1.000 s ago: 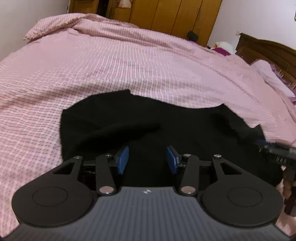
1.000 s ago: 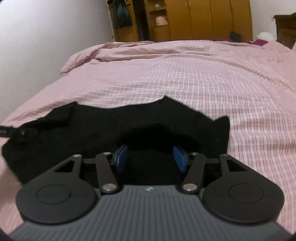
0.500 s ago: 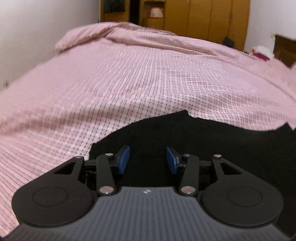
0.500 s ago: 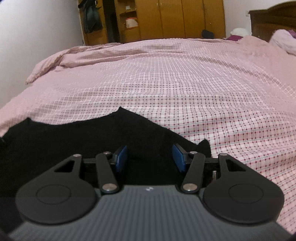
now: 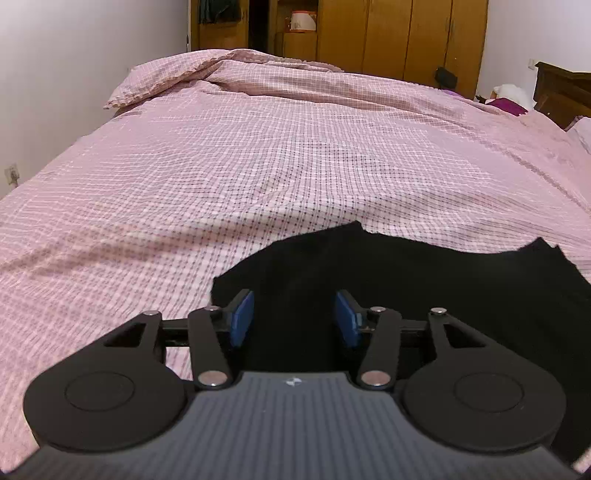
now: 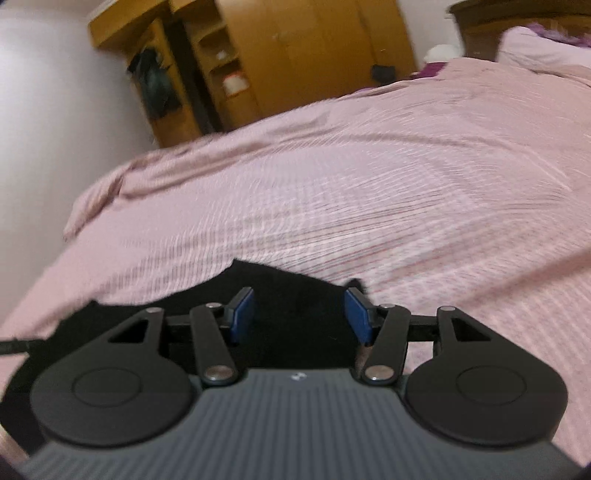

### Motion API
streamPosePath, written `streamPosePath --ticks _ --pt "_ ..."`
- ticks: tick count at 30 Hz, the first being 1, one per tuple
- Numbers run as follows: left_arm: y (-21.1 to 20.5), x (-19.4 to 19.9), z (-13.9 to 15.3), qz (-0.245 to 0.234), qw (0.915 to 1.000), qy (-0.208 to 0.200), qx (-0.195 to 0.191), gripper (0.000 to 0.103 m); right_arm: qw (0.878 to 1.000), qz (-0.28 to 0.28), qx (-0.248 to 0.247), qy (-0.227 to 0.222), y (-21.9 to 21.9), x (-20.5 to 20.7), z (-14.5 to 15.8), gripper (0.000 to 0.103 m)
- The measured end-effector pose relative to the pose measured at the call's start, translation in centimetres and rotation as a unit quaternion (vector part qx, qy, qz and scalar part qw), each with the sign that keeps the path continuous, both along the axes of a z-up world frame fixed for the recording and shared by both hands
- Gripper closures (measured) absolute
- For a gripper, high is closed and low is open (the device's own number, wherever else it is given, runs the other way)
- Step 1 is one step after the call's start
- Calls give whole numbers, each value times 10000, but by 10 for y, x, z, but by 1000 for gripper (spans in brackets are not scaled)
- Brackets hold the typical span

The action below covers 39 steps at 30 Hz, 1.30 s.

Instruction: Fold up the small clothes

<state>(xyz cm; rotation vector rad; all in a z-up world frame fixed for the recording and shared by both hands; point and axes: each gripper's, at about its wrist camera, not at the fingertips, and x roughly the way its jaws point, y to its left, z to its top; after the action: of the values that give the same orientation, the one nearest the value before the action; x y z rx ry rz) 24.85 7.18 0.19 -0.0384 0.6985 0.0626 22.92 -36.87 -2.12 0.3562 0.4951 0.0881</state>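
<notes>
Black garment (image 5: 424, 288), left tongs (image 5: 293, 317) opening, empty

The garment (image 5: 424, 280) on the bed was plain black, with no print to be made out. The bed cover (image 5: 258, 166) under it was pale pink with a fine check of darker red and white lines; in the right wrist view the check blurred into streaks. Each gripper, left (image 5: 293, 317) and right (image 6: 301, 315), was matt black with blue pads (image 5: 242, 317) and silver pivot pins over a grey ribbed body. The wardrobe (image 5: 402, 33) behind was honey-brown wood, the wall (image 5: 74, 55) white, the headboard (image 5: 561, 92) dark brown. Something purple (image 5: 508, 104) lay by the headboard, with a white thing (image 5: 511, 90) just behind it.
</notes>
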Motion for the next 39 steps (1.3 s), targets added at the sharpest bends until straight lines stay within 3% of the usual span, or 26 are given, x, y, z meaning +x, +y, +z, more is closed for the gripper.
streamPosePath --ticks 3,12,23,39 --pt "0 -20 10 -122 9997 93 -167 45 9998 -200 92 -25 -13 -23 4 38" --pt "-21 -68 11 -241 9986 319 -337 34 9978 -160 595 260 -25 -69 -21 37" --pt "-43 -76 -11 -184 9987 461 60 23 9957 -29 868 337 -8 -69 -53 35" --pt "-39 -71 -11 -166 9984 540 -101 20 9946 192 1008 167 3 -47 -61 35"
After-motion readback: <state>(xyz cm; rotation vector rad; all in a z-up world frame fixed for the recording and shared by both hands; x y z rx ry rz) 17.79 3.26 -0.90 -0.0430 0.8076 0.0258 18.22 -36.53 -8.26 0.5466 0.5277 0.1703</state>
